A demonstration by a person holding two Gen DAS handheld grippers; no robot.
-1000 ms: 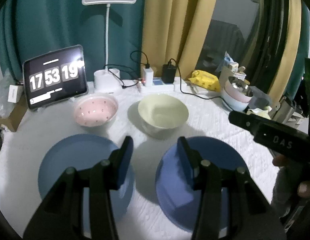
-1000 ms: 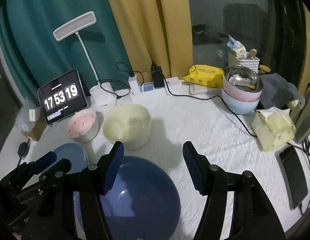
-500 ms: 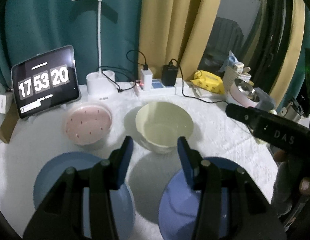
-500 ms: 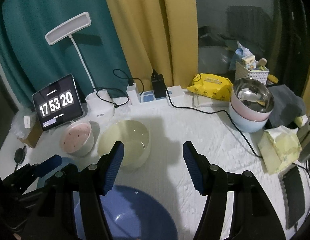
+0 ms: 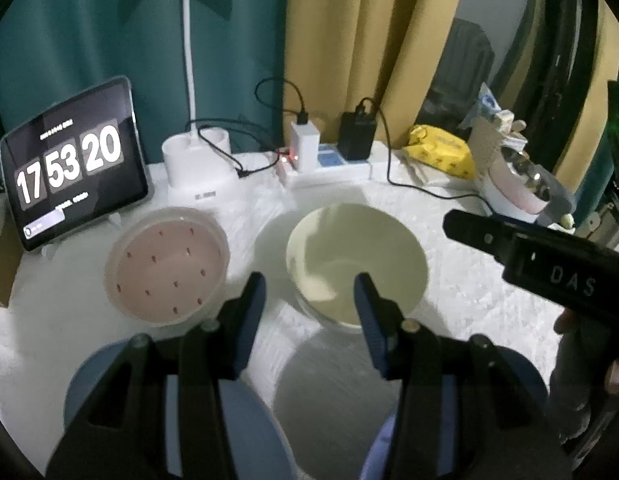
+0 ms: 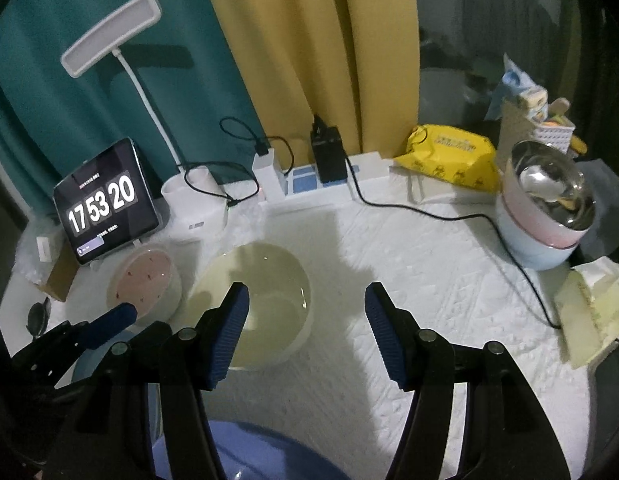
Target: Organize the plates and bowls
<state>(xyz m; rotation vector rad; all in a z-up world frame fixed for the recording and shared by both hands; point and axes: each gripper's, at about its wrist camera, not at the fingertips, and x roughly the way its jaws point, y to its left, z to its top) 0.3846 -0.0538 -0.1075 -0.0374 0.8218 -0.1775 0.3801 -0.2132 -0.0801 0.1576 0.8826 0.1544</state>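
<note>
Near the table's (image 6: 449,280) back edge, the pink dotted bowl (image 5: 167,270) sits just left of the pale green bowl (image 5: 355,258) (both untouched). The left gripper (image 5: 309,300) hovers part-open and empty, the right gripper (image 6: 307,320) wider, also empty. Descending together, the grippers could collide over the green bowl or snag the charger cable (image 6: 449,216).

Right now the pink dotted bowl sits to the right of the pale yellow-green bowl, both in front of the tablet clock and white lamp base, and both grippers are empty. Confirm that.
One detail is wrong: the pink dotted bowl sits to the left of the pale yellow-green bowl, not the right, as the left wrist view shows. The rest holds: both stand in front of the tablet clock and white lamp base, and the left gripper and right gripper are empty.
</note>
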